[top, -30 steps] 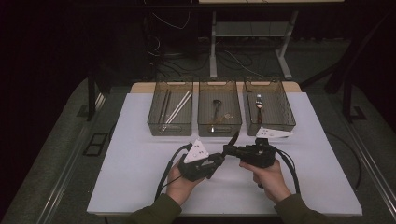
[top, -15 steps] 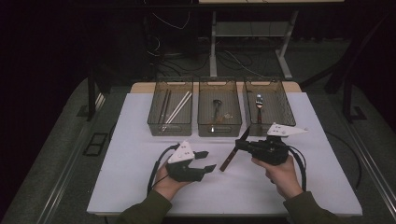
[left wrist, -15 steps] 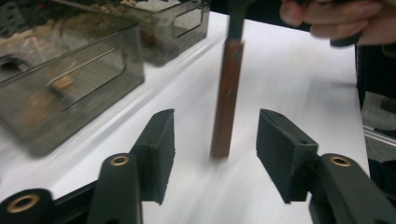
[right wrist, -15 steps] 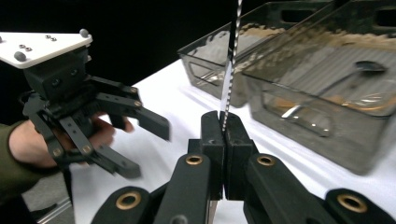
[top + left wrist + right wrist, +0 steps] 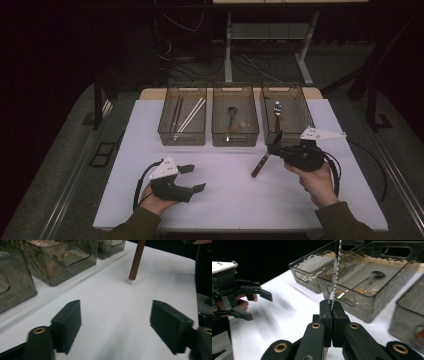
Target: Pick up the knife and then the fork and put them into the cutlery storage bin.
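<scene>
A utensil with a brown wooden handle (image 5: 259, 166) and a thin metal blade (image 5: 335, 270) hangs over the white table. My right gripper (image 5: 274, 145) is shut on it where blade meets handle, and the handle slants down to the left. In the right gripper view the pads (image 5: 332, 307) press flat on the metal, seen edge-on. My left gripper (image 5: 192, 177) sits low at the front left. Its jaws have just been opening and stand wide with nothing between them (image 5: 116, 315). The handle's end (image 5: 136, 261) is well ahead of them.
Three smoky clear bins stand in a row at the back. The left bin (image 5: 182, 134) holds chopsticks, the middle bin (image 5: 235, 136) a dark-handled utensil, and the right bin (image 5: 300, 112) a metal one. The left gripper (image 5: 260, 306) appears far off in the right gripper view.
The two grippers were close together mid-table and have drawn apart. The left went left and toward the front edge with its jaws opening. The right went right and up with the utensil.
</scene>
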Action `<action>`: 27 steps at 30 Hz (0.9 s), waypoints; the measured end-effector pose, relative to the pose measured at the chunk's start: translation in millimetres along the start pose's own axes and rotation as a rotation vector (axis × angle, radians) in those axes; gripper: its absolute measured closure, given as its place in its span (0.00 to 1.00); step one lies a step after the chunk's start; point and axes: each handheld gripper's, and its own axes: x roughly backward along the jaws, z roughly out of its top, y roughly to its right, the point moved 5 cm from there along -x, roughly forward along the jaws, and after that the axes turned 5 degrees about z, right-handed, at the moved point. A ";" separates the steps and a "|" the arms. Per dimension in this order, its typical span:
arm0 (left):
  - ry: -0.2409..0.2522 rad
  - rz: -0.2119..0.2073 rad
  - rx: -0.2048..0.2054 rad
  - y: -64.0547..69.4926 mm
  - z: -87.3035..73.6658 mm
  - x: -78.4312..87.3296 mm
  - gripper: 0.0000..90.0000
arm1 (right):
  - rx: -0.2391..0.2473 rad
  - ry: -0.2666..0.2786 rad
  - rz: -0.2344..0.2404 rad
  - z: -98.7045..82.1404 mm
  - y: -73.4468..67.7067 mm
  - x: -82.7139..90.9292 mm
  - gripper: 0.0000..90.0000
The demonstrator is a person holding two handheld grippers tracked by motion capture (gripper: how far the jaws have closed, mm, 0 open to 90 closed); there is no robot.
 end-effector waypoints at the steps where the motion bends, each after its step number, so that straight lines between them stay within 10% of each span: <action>1: 0.004 0.002 0.007 -0.6 -1.0 0.1 0.21 | 0.000 -0.005 -0.005 0.6 1.1 1.3 0.99; 10: -0.016 0.032 0.012 -4.5 -8.3 -0.4 0.00 | 0.010 -0.010 -0.087 19.6 24.8 29.4 0.99; 27: -0.050 0.029 0.007 -2.7 -8.8 -2.4 0.00 | 0.026 0.039 -0.250 78.5 67.2 77.0 0.99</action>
